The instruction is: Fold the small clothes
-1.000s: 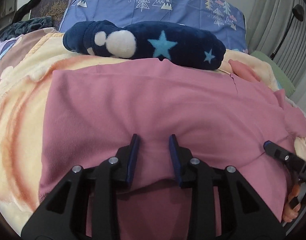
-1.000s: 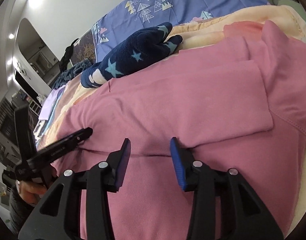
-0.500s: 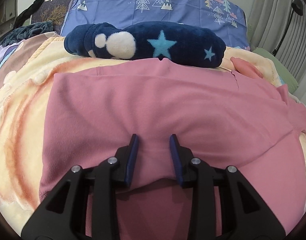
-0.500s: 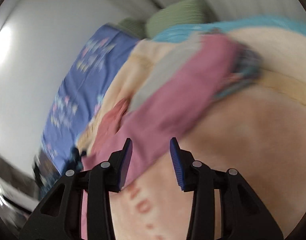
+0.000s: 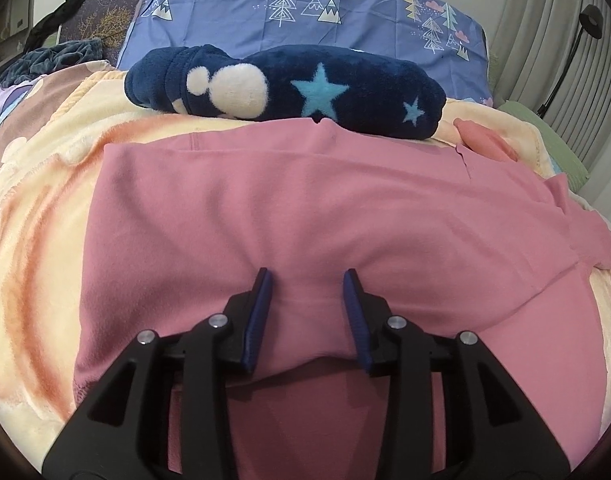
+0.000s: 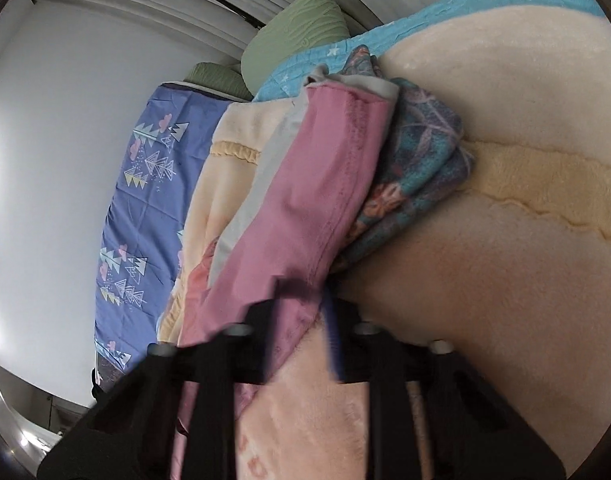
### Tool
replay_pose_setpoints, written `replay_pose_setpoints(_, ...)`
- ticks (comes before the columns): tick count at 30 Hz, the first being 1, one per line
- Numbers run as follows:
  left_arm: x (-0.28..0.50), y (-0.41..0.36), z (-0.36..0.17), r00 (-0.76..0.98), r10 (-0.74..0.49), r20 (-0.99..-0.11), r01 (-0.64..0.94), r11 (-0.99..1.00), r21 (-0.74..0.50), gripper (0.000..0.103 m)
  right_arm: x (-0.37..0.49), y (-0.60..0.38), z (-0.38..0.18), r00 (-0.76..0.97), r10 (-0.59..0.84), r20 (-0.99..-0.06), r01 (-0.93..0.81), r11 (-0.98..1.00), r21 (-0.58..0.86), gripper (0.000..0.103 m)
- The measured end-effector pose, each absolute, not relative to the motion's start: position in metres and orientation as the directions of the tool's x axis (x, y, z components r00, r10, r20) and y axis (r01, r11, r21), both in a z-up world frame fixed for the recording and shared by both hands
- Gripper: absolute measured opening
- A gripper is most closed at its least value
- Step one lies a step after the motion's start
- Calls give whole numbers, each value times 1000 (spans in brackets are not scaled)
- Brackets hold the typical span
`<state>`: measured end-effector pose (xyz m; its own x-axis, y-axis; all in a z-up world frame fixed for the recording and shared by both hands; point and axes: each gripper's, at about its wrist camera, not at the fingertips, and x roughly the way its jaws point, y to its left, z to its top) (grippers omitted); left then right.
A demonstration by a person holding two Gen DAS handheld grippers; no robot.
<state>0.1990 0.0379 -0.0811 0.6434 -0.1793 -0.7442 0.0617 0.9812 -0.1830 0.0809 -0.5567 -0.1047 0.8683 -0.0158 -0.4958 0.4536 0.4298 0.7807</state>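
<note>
A pink garment (image 5: 305,208) lies spread flat on a cream and orange blanket (image 5: 37,240). My left gripper (image 5: 309,292) rests on its near folded edge. Its jaws are opening, and a soft ridge of pink fabric lies loosely between the blue pads (image 5: 261,308). In the right wrist view a narrow end of the pink garment (image 6: 329,168) runs toward the camera. My right gripper (image 6: 305,308) is blurred and shut on that end's hem.
A navy star-print fleece bundle (image 5: 305,92) lies just beyond the garment, with a blue tree-print pillow (image 5: 305,8) behind it. Beside the pink end sit a folded blue patterned cloth (image 6: 417,168), a turquoise cover (image 6: 465,12) and green pillows (image 6: 301,36). Curtains (image 5: 565,60) hang at the right.
My right gripper left the garment's middle, swung out to its far end while rolling, and closed on the pink hem. It dropped out of the left wrist view. My left gripper stayed put, jaws slightly wider.
</note>
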Motion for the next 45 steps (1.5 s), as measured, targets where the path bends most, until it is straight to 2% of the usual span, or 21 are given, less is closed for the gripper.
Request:
replay_pose_setpoints(4,199,37,-81,643,-180,-744,63,981,-183,39,88,-523,-61,912,-73,-403,376,540,753,2)
replay_pose_setpoints(8,199,38,-81,644,-186,-742,64,980,-191,40,124,-465,-25,951,64,-303,198,627,753,2)
replay_pose_setpoints(10,199,39,-81,645,-201,-738,67,976,-207,41,144,-413,-12,946,180,-268,70,696,715,2)
replay_pose_setpoints(12,199,40,-81,644,-215,-734,70,972,-223,43,171,-332,-14,874,359,-329,-93,786,611,2)
replay_pose_setpoints(13,199,41,-81,643,-221,-733,73,971,-229,44,177,-308,-19,841,403,-361,-137,804,579,2)
replay_pose_setpoints(14,199,41,-81,644,-227,-731,75,969,-235,44,183,-267,-34,778,463,-425,-206,827,524,2)
replay_pose_setpoints(17,198,43,-81,645,-247,-724,81,963,-256,47,185,-196,-79,655,477,-586,-308,877,369,3)
replay_pose_setpoints(19,197,45,-81,644,-263,-718,85,958,-274,49,184,-179,-104,600,450,-662,-314,893,324,4)
replay_pose_setpoints(21,197,46,-82,643,-276,-714,88,953,-289,50,182,-182,-120,553,451,-700,-294,892,343,7)
replay_pose_setpoints(25,197,47,-82,642,-291,-709,95,948,-303,53,174,-205,-110,573,483,-662,-265,874,408,12)
replay_pose_setpoints(29,197,47,-81,643,-292,-708,96,948,-304,53,181,-237,-98,615,489,-619,-170,849,501,26)
replay_pose_setpoints(32,197,47,-81,642,-295,-708,98,947,-305,54,199,-260,-105,612,486,-623,-21,798,602,44)
replay_pose_setpoints(34,197,46,-81,641,-293,-709,99,948,-302,54,215,-262,-111,605,504,-616,47,750,660,46)
replay_pose_setpoints(35,197,46,-81,641,-292,-709,100,949,-300,55,220,-256,-109,611,502,-612,51,746,664,44)
replay_pose_setpoints(36,197,46,-81,641,-293,-709,100,948,-301,55,224,-246,-105,612,521,-595,17,743,669,23)
replay_pose_setpoints(37,197,47,-80,642,-295,-708,100,947,-304,55,228,-232,-100,598,562,-572,-46,737,675,9)
replay_pose_setpoints(38,197,47,-80,642,-299,-705,101,946,-310,55,226,-216,-89,582,622,-523,-136,709,692,3)
replay_pose_setpoints(41,195,55,-81,645,-356,-676,114,920,-375,58,213,-180,-63,540,716,-442,-323,661,677,3)
replay_pose_setpoints(43,194,62,-82,646,-397,-652,116,895,-430,59,205,-171,-57,534,709,-460,-370,686,627,11)
replay_pose_setpoints(44,194,66,-82,646,-418,-638,117,881,-458,59,202,-171,-59,537,683,-495,-367,718,592,31)
replay_pose_setpoints(45,194,68,-82,646,-434,-628,119,870,-478,59,199,-174,-62,553,652,-518,-351,747,565,38)
